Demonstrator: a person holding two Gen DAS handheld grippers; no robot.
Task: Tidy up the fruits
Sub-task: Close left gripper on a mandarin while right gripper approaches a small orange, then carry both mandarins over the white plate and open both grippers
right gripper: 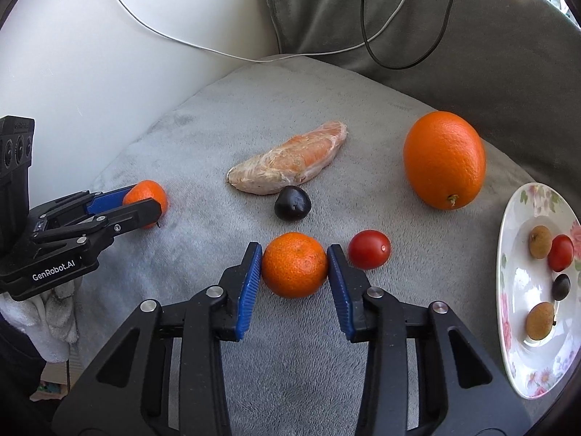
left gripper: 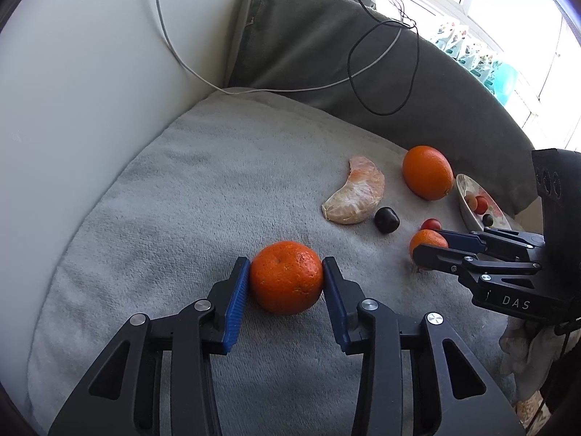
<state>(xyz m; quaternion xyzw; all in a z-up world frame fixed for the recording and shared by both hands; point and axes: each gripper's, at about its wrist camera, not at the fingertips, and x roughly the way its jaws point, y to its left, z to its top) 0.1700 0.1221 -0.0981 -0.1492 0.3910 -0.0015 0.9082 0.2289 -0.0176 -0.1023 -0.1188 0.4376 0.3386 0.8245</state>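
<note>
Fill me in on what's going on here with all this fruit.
A person is sorting fruit on a grey cushion with two handheld grippers. The left gripper is closed on one mandarin, the right gripper on a second mandarin; both fruits rest on the cushion. A floral plate at the right already holds small fruits. A large orange, peeled segment, dark fruit and cherry tomato lie loose.

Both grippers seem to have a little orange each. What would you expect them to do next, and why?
Probably lift. Each gripper, left and right, has just closed its pads onto a mandarin resting on the blanket; the plate already holding small fruits looks like the destination.
</note>
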